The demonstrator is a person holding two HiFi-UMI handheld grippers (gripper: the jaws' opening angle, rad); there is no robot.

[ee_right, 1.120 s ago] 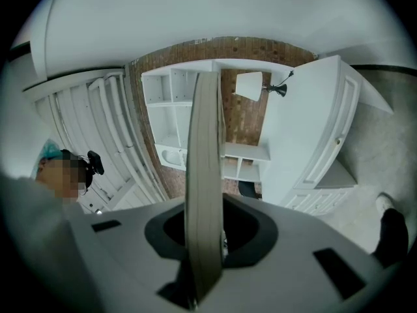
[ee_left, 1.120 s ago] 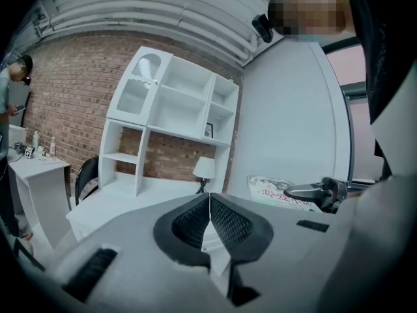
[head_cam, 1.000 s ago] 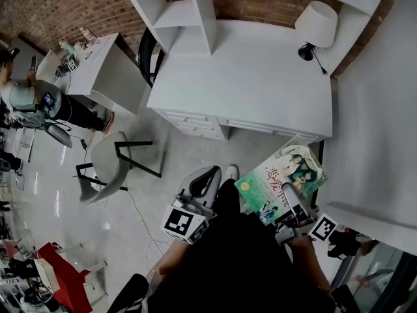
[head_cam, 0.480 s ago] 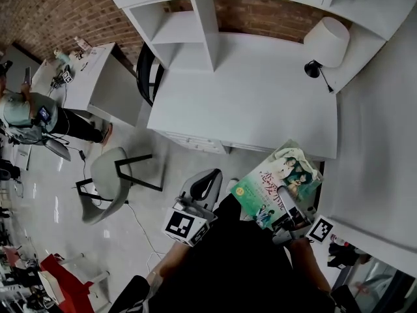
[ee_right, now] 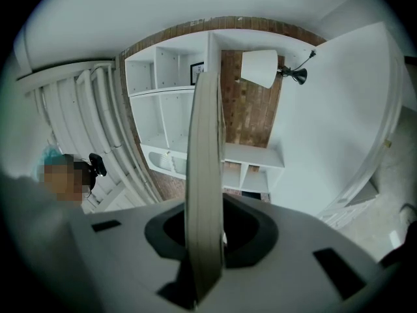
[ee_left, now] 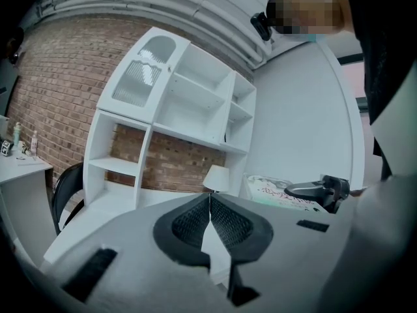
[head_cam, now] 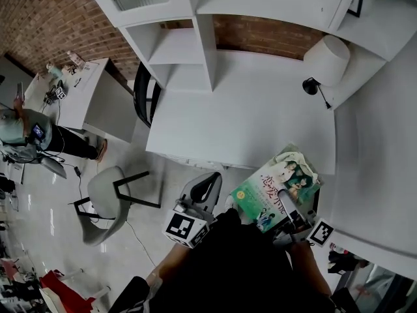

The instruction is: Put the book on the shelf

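The white desk [head_cam: 241, 109] and shelf unit [head_cam: 171, 41] have drawn closer. The right gripper [head_cam: 288, 206] clamps the green book [head_cam: 273, 181] — the left gripper [head_cam: 203, 182] is closed, empty.

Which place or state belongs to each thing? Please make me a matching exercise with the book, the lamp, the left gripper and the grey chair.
Things
1. book
2. lamp
3. left gripper
4. grey chair

Places or states
A. stands on the floor, left of the desk
B. jaws together, nothing between them
C. clamped in the right gripper
D. stands on the desk, near its far right corner

Pairs: 1-C, 2-D, 3-B, 4-A
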